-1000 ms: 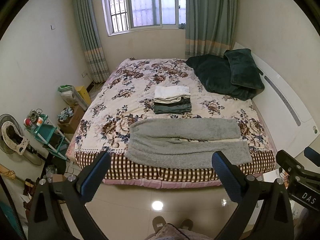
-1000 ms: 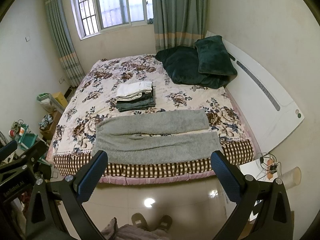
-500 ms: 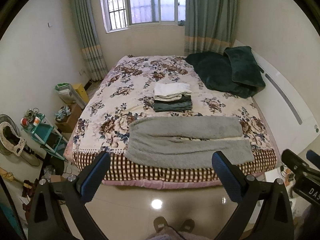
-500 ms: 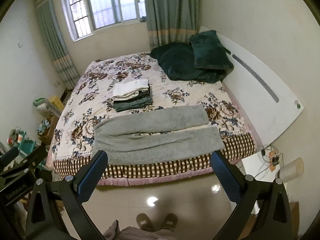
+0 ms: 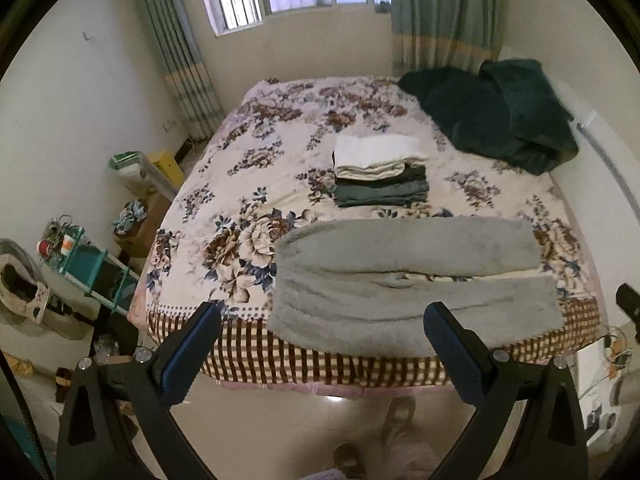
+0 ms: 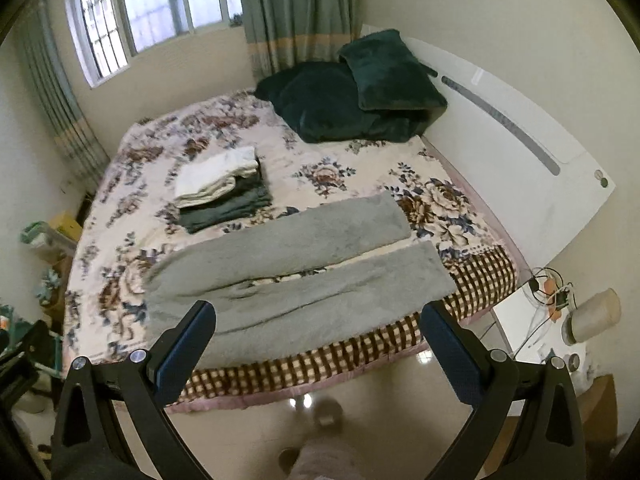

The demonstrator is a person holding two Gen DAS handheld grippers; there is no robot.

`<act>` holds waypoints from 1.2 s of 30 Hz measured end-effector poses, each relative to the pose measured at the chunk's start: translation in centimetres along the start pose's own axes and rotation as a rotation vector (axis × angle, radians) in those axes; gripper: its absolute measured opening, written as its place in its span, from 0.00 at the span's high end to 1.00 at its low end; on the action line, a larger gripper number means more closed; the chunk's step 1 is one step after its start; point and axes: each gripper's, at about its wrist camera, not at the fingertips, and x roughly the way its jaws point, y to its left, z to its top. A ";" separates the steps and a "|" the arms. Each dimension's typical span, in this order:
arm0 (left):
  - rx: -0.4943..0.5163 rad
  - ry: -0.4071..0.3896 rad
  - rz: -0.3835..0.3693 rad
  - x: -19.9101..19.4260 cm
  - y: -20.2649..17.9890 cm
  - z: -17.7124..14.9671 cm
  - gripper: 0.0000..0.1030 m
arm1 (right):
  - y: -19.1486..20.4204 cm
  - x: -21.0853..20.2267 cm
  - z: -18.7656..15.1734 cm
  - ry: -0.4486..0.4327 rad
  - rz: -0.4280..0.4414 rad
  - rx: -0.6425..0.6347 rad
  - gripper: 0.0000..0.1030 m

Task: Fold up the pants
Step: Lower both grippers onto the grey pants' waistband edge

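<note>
Grey fleece pants (image 5: 412, 280) spread flat along near edge of floral bed (image 5: 248, 184). Folded clothes stack (image 5: 380, 170) beyond. Left tongs (image 5: 320, 344) and right tongs (image 6: 318, 342) apart, empty, above floor.

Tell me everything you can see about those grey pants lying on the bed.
The grey pants look like thick, fuzzy fleece. They lie flat and unfolded across the near edge of the bed, on its floral blanket, with the waist toward the left and both legs stretched to the right, side by side with a narrow gap showing the blanket between them. The near leg runs along the checkered border. Nothing touches them except the blanket; both grippers are open and short of them.
</note>
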 end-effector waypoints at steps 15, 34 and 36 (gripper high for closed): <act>0.035 0.166 0.088 24.5 -8.9 13.9 0.00 | 4.0 36.2 18.9 0.209 0.000 -0.171 0.00; 0.690 0.645 -0.126 62.8 -23.9 10.0 0.04 | 16.8 80.4 12.2 0.670 0.020 -0.909 0.00; 0.729 0.664 -0.144 63.7 -24.1 9.0 0.04 | 17.2 81.6 11.0 0.695 0.034 -0.957 0.00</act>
